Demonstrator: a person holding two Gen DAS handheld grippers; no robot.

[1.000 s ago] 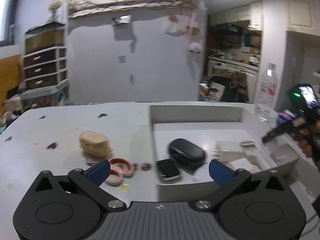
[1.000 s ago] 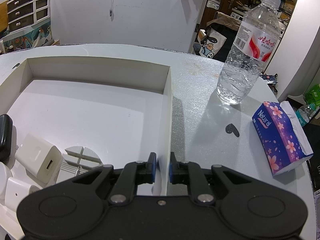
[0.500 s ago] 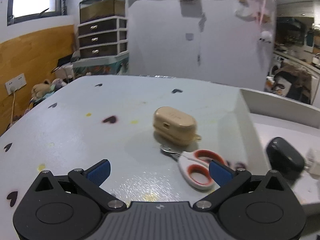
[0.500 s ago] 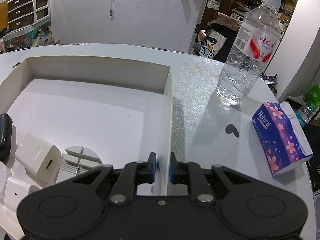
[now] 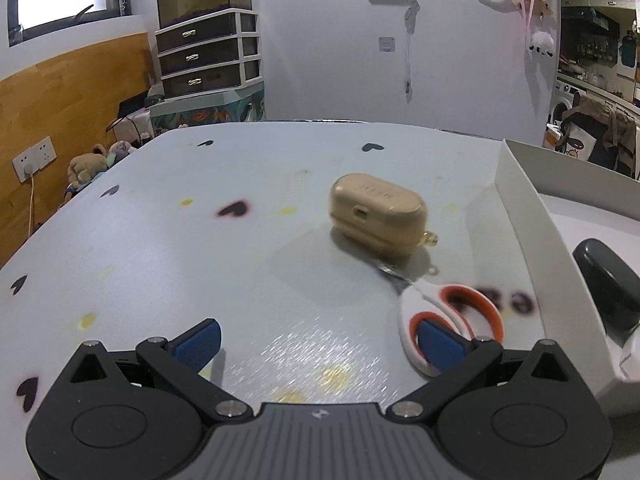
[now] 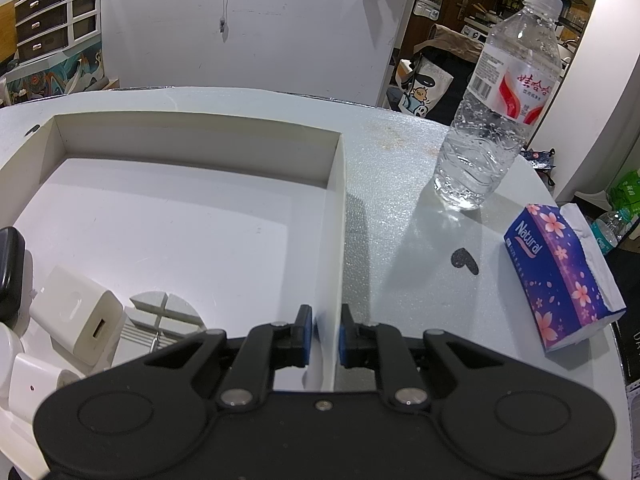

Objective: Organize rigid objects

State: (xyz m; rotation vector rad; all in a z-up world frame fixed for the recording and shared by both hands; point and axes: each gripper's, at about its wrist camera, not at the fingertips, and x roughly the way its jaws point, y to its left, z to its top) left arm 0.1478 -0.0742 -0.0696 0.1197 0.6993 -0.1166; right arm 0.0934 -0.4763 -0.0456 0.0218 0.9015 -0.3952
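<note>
A tan earbud case (image 5: 378,214) lies on the white table (image 5: 200,248), with white scissors with orange handle loops (image 5: 448,316) just in front of it. My left gripper (image 5: 318,340) hovers open over the table; its right fingertip overlaps the scissor handles in this view. A white box (image 6: 334,240) holds a black case (image 5: 608,288), white chargers (image 6: 76,318) and a round white piece (image 6: 164,312). My right gripper (image 6: 323,334) is shut on the box's right wall near the front corner.
A water bottle (image 6: 496,108) and a purple tissue pack (image 6: 560,276) stand on the table to the right of the box. Dark heart marks dot the tabletop. A drawer unit (image 5: 208,60) and soft toys sit beyond the table's left edge.
The left gripper swung left from over the box and dropped lower over the earbud case and scissors, staying open. The right gripper kept still on the box wall.
</note>
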